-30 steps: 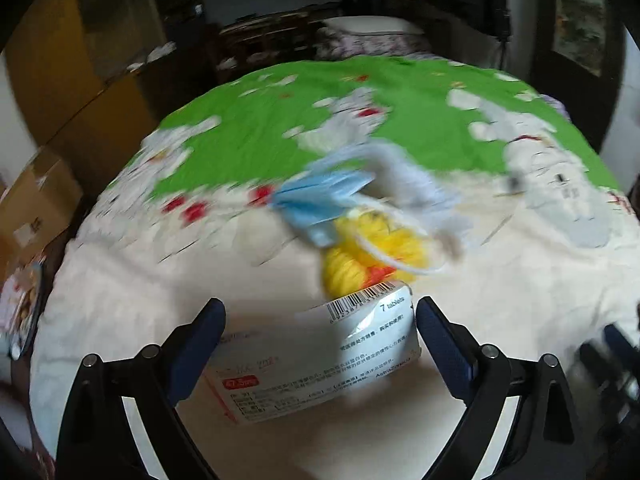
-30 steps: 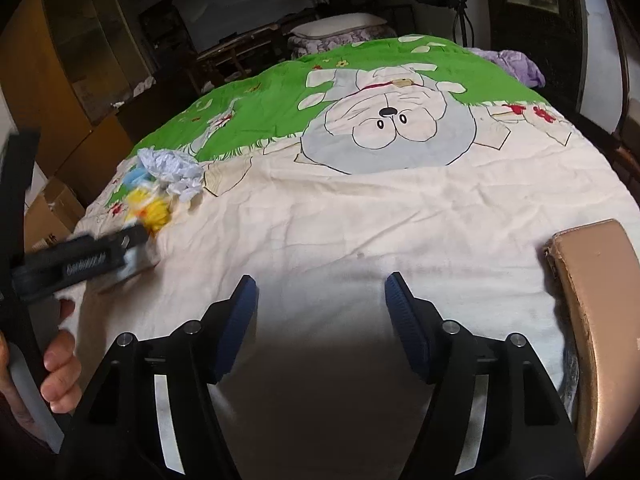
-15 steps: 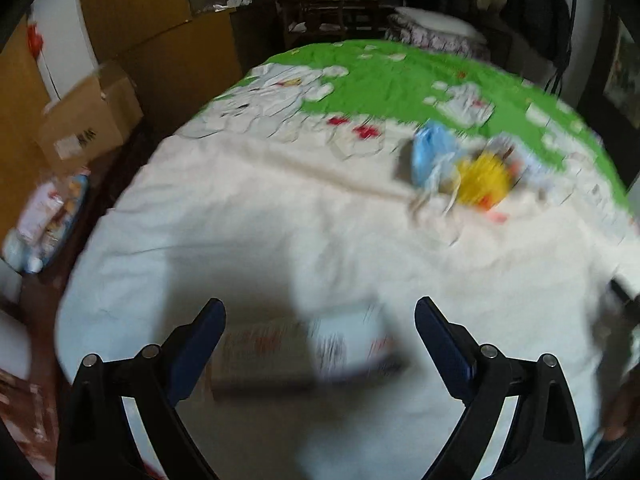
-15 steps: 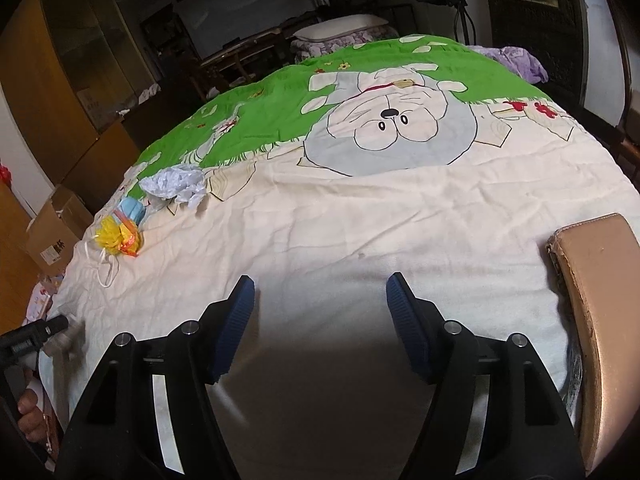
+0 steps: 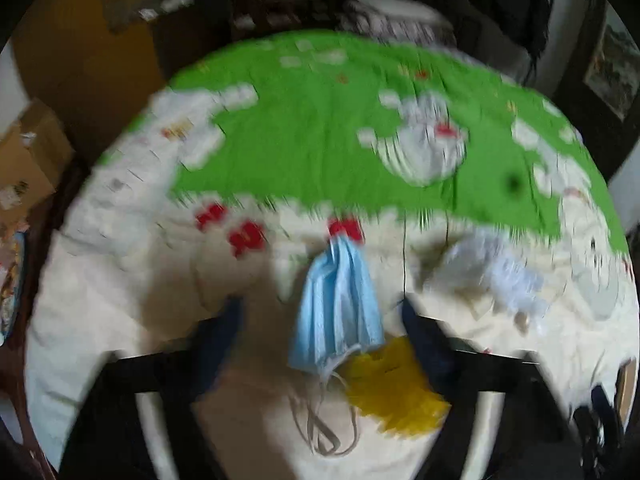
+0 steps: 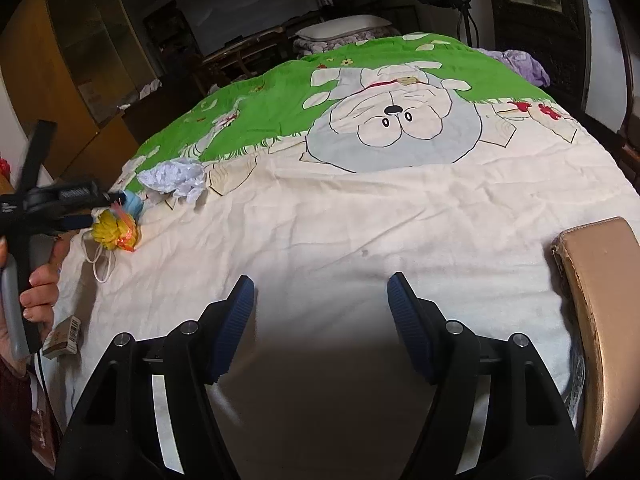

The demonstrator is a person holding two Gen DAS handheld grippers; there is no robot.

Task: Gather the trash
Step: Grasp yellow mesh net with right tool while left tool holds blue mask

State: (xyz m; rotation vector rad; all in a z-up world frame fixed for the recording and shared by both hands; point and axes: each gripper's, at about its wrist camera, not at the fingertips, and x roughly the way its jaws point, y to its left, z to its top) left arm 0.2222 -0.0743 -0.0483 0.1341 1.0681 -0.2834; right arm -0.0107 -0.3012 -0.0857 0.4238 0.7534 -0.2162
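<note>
A blue face mask [image 5: 338, 300] lies on the cream bedspread between the tips of my open left gripper [image 5: 320, 316], its white ear loops [image 5: 326, 420] trailing toward the camera. A yellow wrapper [image 5: 394, 388] lies against the right finger. Crumpled white paper [image 5: 492, 276] lies to the right. The right wrist view shows the left gripper [image 6: 86, 204] over the mask [image 6: 134, 204] and yellow wrapper [image 6: 114, 234], the paper [image 6: 174, 178] behind, and a small medicine box [image 6: 64, 334] at the bed's near left edge. My right gripper [image 6: 320, 312] is open and empty over bare bedspread.
The bed [image 6: 360, 220] has a green and cream cartoon cover. A tan padded chair back [image 6: 600, 300] stands at the right edge. Cardboard boxes [image 5: 24, 160] sit on the floor at the left. A purple cloth [image 6: 524, 66] lies at the far right.
My left gripper let go of the medicine box, which now lies at the bed's edge, and swung forward over the blue mask and yellow wrapper. The right gripper has barely moved.
</note>
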